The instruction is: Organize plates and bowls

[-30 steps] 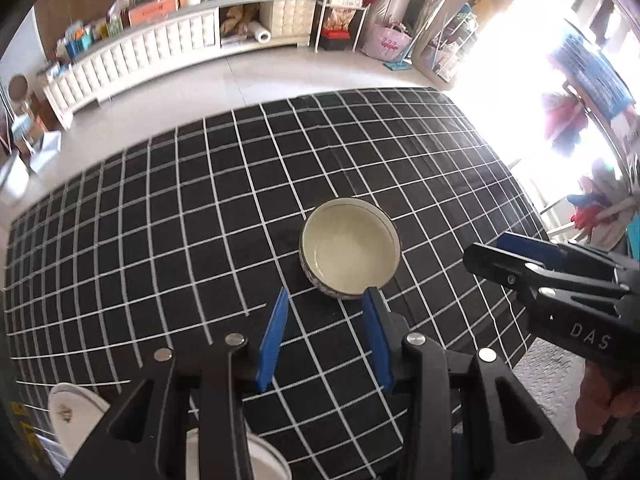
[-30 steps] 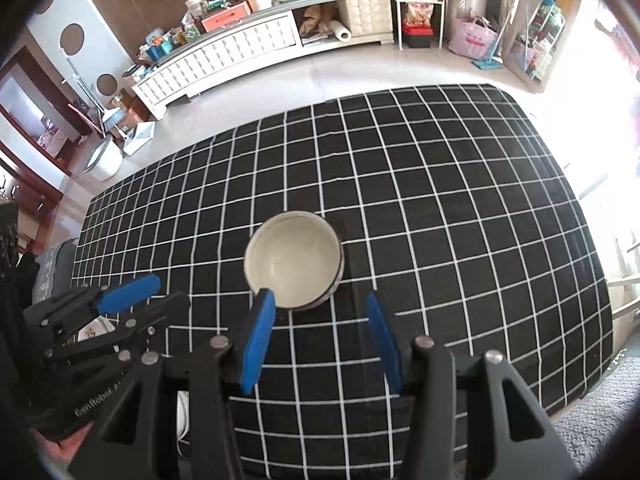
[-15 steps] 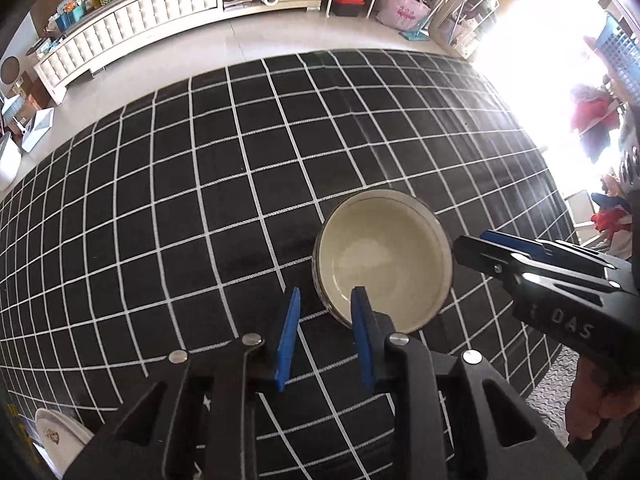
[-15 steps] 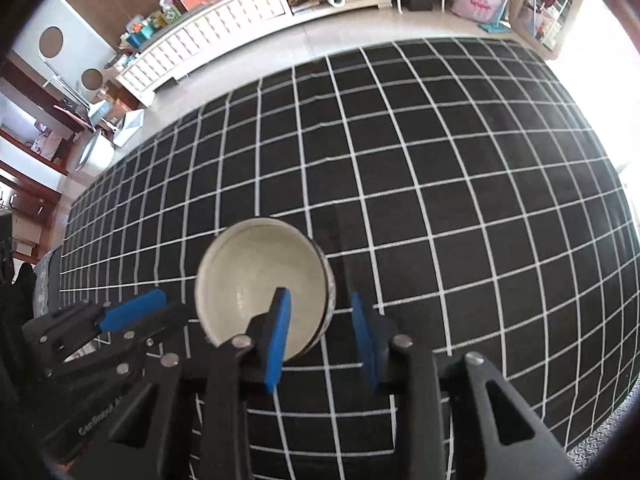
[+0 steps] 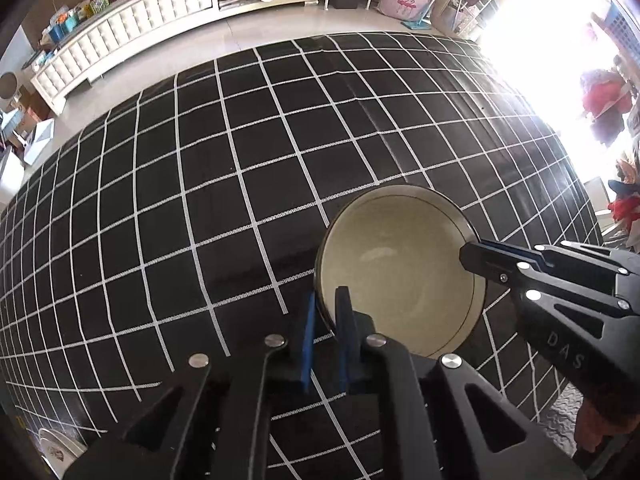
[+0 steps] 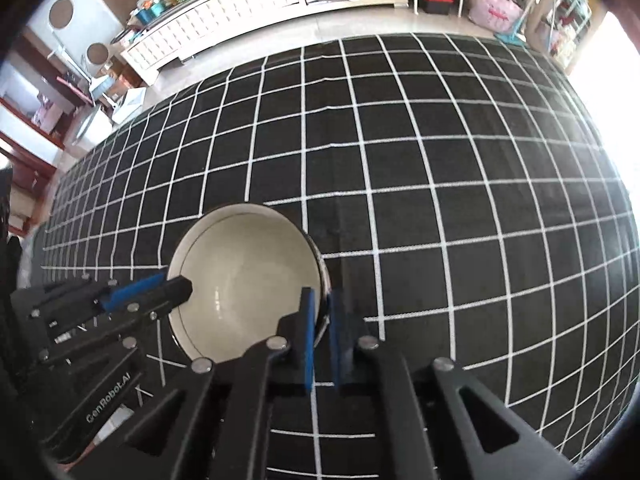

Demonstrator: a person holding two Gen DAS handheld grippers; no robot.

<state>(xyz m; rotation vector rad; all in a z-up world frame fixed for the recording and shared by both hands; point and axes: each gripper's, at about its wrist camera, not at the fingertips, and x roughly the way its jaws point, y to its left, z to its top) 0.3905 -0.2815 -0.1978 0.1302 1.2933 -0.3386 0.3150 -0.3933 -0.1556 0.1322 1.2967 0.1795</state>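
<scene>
Glazed round bowl (image 5: 396, 268) on the checked-cloth worktop (image 5: 200, 184); left tongs (image 5: 325, 300) and right tongs (image 6: 319, 308) pinch opposite rims.

Black grid tablecloth (image 5: 224, 208), white sideboard (image 5: 132, 52)

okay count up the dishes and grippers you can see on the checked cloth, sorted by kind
Bowls: 1, the cream bowl, pinched at its rim by both grippers.
Plates: 1, a white plate at the cloth's near edge, mostly out of view.
Grippers: 2, left gripper and right gripper.
Total: 4
</scene>
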